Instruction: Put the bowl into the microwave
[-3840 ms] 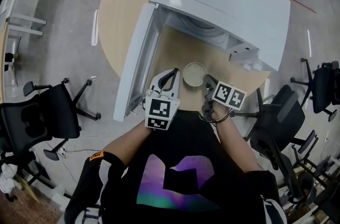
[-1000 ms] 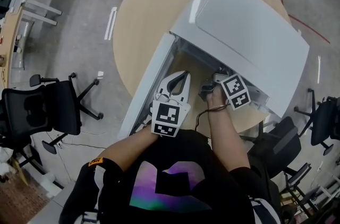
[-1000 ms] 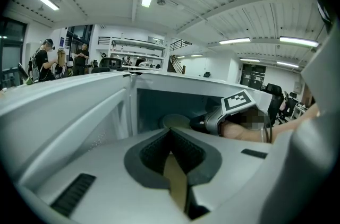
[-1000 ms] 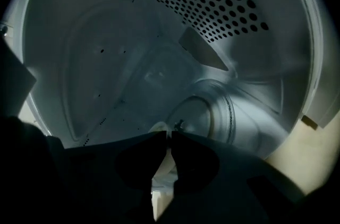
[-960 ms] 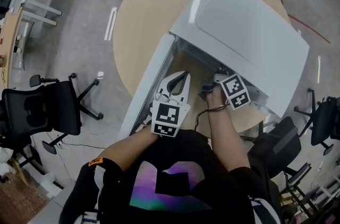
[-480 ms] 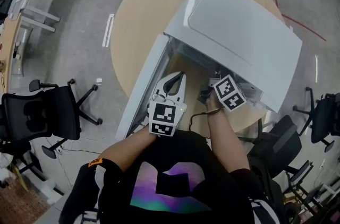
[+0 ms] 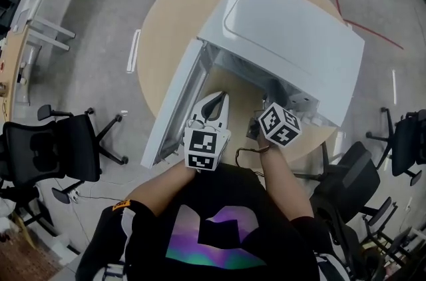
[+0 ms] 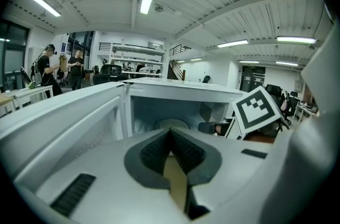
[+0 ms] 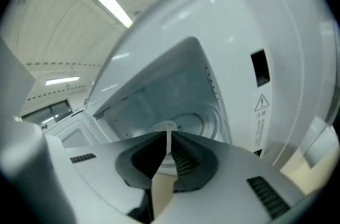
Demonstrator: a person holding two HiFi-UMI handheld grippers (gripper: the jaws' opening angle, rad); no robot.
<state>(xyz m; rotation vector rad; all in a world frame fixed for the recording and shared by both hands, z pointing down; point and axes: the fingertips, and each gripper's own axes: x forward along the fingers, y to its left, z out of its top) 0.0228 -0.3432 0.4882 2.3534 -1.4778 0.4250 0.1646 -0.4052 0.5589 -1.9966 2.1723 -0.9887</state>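
Right hand-held gripper (image 9: 168,139), clamped on the bowl (image 9: 163,127) rim, holds it straight ahead inside the microwave (image 7: 293,33), centre frame; left hand-held gripper (image 8: 170,134), closed and empty, hangs outside.

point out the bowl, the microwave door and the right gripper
bowl (image 9: 161,127): right gripper view, its rim just above the jaws.
microwave door (image 7: 173,103): head view, middle of the open panel.
right gripper (image 9: 169,135): right gripper view, between its fingertips.

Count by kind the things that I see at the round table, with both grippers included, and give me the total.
microwave: 1
bowl, inside the microwave: 1
grippers: 2, the left gripper and the right gripper
Total: 4
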